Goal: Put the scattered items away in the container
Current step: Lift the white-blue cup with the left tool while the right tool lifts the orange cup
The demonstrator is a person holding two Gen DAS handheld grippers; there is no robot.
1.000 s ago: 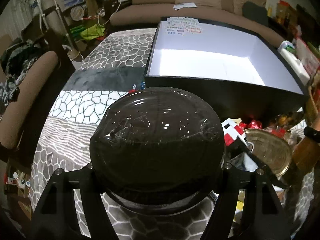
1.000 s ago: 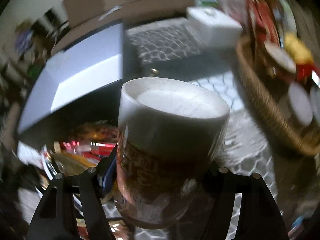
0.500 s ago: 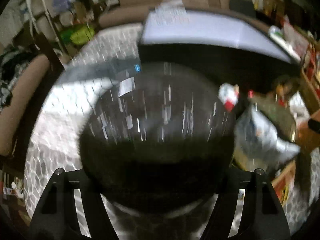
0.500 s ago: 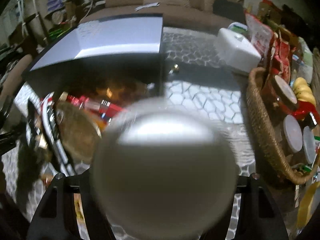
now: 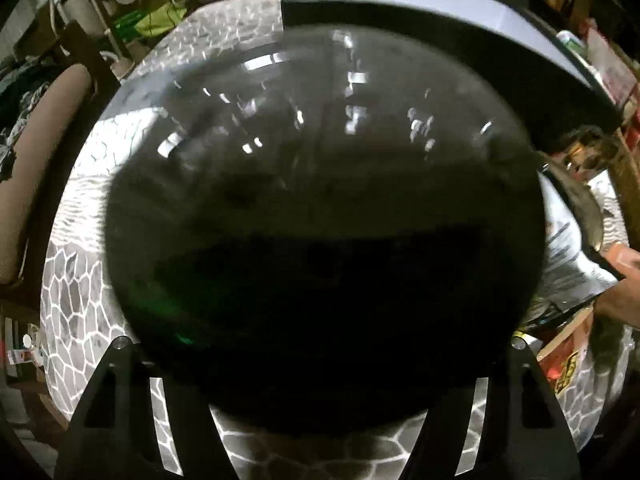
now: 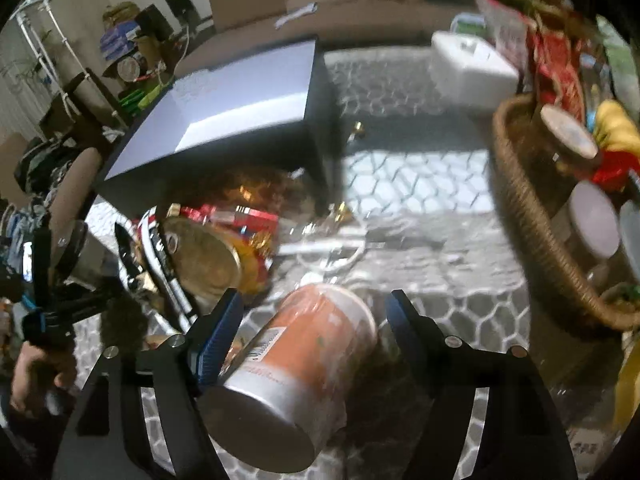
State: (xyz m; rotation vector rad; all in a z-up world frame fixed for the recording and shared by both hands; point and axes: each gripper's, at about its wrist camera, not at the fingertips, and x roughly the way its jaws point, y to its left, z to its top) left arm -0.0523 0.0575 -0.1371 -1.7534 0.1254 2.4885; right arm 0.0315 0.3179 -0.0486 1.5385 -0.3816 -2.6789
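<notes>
A big dark domed bowl wrapped in shiny film fills the left wrist view. My left gripper is shut on it, one finger at each flank. Behind it the black box with a white inside stands on the patterned cloth. In the right wrist view an orange instant-noodle cup lies tilted between the fingers, its silvery base toward the camera. My right gripper has its jaws opening; the blue left pad is beside the cup and the right finger stands clear of it. The same black box is at the upper left.
A heap of snack packets and a gold-lidded tin lies in front of the box. A wicker basket full of jars and packets lines the right side, with a white box behind it. A person's hand is at the left.
The dark bowl looms larger and the box has slid to the top of the left view. The noodle cup stood upright in the right jaws; it now lies tipped over with the jaws wider.
</notes>
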